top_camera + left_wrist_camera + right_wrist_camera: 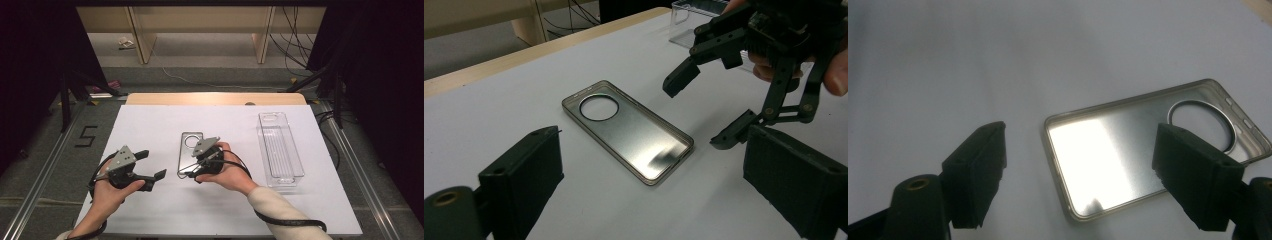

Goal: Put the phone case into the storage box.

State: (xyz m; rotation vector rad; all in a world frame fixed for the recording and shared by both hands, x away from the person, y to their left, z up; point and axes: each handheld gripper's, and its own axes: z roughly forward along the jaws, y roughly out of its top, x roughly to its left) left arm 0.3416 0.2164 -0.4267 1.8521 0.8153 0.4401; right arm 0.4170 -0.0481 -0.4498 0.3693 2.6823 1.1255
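High view: phone case (pixel 189 152) lies flat mid-surface (pixel 150 125), camera hole at the far end. Right gripper (pixel 192 172) sits over its near end, fingers spread, nothing held. Left gripper (pixel 152 167) is off to the left, well apart from the case, fingers released and empty. Clear tray (pixel 280 150) stands to the right of the case, well apart, nothing between them. Cables trail off both hands; the right one loops behind the wrist, so I'd guess it could drag if the hand swings toward the tray.

Left gripper view: case (pixel 626 130) lies hollow side up. Right gripper (pixel 701 110) hangs just beside its near corner, one finger above, one low at the surface. Risk: the case is thin and flat, so the low finger may push it along the smooth white surface rather than get under the rim.

Right gripper view: case (pixel 1148 150) lies partly between the fingers (pixel 978 170), with one pad over the ring end. They aren't pressing on it. Risk: closing across the thin wall may flex it or flick it out, and a skewed approach catches only one corner. The shiny inside glares, so the edge is hard to judge. Nothing stands in the way.
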